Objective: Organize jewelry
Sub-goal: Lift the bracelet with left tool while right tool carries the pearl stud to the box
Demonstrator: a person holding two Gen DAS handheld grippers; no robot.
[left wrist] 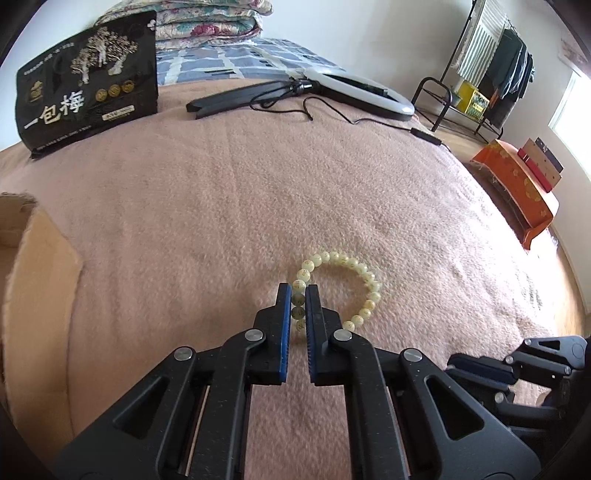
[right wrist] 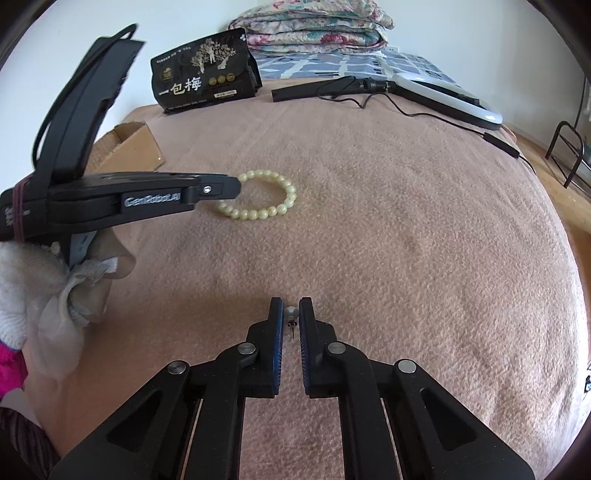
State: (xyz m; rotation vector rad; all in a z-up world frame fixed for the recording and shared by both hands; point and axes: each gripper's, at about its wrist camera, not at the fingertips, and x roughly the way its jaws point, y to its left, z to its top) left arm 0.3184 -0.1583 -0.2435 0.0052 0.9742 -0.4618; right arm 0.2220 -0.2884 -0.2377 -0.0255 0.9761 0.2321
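A pale cream bead bracelet [left wrist: 354, 284] lies on the pink blanket [left wrist: 221, 206]. My left gripper [left wrist: 299, 291] is shut on the bracelet's left side, with beads pinched between the blue pads. In the right wrist view the bracelet [right wrist: 269, 206] lies mid-blanket with the left gripper [right wrist: 236, 190] at its left edge. My right gripper [right wrist: 291, 308] is shut on a small pearl earring [right wrist: 291, 314], whose pin points back toward the camera. The right gripper also shows at the lower right of the left wrist view [left wrist: 517, 365].
An open cardboard box [right wrist: 125, 147] sits at the blanket's left edge. A black snack bag [right wrist: 205, 72] stands at the back. A ring light with stand and cable [right wrist: 443, 96] lies back right. Folded quilts [right wrist: 314, 29] sit behind. An orange box [left wrist: 517, 192] is on the floor.
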